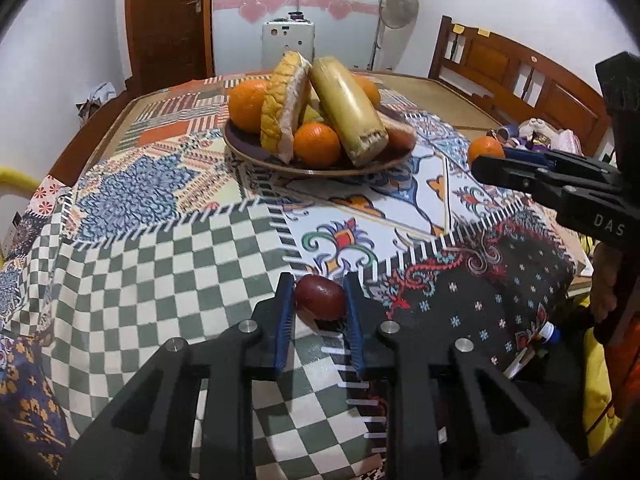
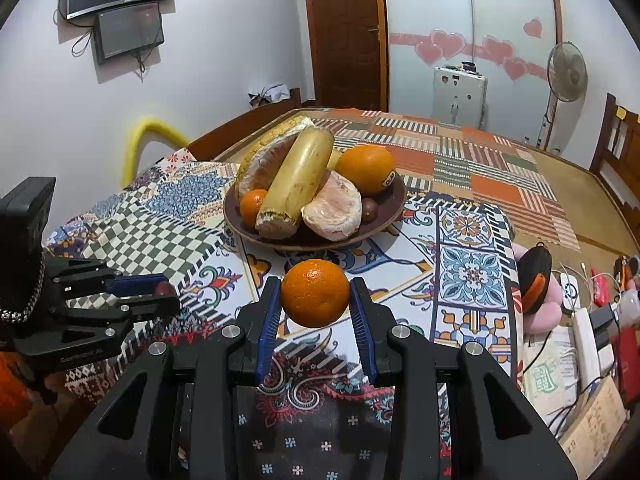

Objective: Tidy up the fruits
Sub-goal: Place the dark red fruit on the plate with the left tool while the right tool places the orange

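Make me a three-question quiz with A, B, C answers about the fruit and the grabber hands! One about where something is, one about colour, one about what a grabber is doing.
1. Where is the long yellow-green stalk?
A. on the brown plate
B. on the floor
C. in a gripper

2. What colour is the small fruit in the left gripper?
A. green
B. dark red
C. white

3. What is the right gripper doing?
A. hanging open with nothing in it
B. pressing on the plate
C. holding an orange

Answers: 1 A, the stalk leans on the other fruit piled on the plate. 2 B, it shows dark red between the blue pads. 3 C, the orange sits between both fingers, off the cloth.
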Demonstrator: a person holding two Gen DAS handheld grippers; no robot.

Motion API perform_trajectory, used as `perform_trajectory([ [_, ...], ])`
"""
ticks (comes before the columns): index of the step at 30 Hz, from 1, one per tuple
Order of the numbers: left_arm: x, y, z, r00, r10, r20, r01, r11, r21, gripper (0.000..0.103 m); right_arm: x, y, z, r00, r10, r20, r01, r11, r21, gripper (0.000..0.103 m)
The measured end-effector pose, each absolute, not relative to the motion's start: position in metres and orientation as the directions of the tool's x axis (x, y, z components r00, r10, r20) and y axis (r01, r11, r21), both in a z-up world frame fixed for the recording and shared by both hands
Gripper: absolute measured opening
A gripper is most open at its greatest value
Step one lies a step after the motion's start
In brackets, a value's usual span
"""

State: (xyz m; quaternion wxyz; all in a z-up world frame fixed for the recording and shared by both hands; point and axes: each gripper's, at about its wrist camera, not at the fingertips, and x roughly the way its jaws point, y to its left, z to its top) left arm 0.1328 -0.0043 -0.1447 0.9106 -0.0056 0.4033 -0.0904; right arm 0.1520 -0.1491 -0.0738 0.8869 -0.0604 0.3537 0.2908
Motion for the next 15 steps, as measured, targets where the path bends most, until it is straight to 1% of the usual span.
perform_trajectory([
  [4,0.137,0.000,-0.127,0.685,-0.163,-0.710,0.154,0.985,-0.078,0.024,0.157,-0.147,-0.069,0.593,0.473,-0.652,-0.558,0.825,0.092,0.032],
  [8,0.148,0.003,-0.106,0.723,-0.140,-0.677,0.148,0.988,-0.046,0.024,0.167,-0.147,-0.062,0.611,0.463,-0.642,-0.546,0.834,0.081,0.032],
  [15,0.188,0.018,-0.087,0.755,-0.096,-0.648,0.104,0.994,-0.026,0.024,0.194,-0.142,-0.055,0.642,0.436,-0.631,-0.523,0.851,0.055,0.032],
])
